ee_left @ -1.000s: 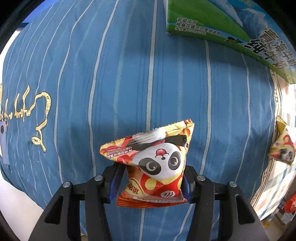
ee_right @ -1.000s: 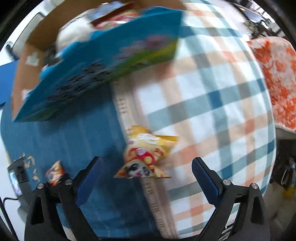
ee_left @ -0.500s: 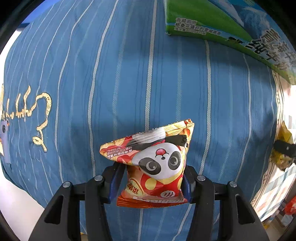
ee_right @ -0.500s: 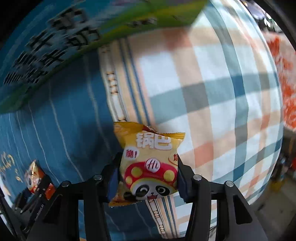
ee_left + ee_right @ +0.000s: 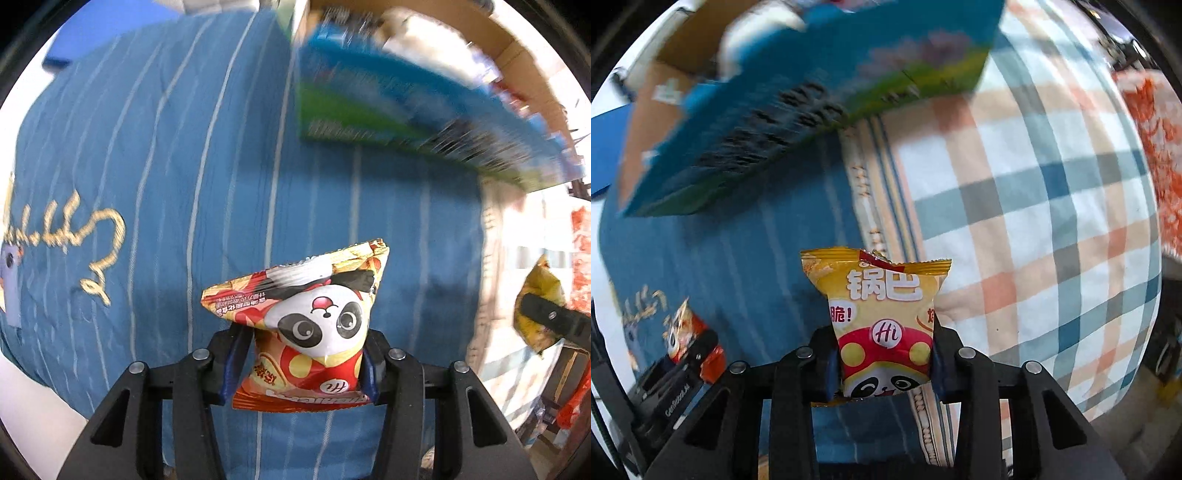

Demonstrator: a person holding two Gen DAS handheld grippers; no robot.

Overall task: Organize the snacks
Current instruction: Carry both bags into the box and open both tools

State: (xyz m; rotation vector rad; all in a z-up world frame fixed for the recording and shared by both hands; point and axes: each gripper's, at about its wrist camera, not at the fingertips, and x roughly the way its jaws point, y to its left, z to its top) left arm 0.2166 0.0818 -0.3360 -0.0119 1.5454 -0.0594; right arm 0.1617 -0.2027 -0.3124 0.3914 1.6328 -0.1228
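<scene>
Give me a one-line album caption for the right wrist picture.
The right gripper pinches a yellow panda snack packet above a checked cloth, with a blue-green carton beyond.

The left gripper [image 5: 301,363] holds a red panda snack bag [image 5: 310,328] tight between its two black fingers [image 5: 231,363] at the bottom middle of the frame. Behind the bag is a blue striped cloth [image 5: 166,177] with yellow writing at the left. A blurry blue and green box [image 5: 388,110] sits at the upper right, with a brown cardboard box [image 5: 513,40] behind it. At the right edge, a yellow snack bag [image 5: 541,291] is pinched by the other gripper [image 5: 550,319].
</scene>
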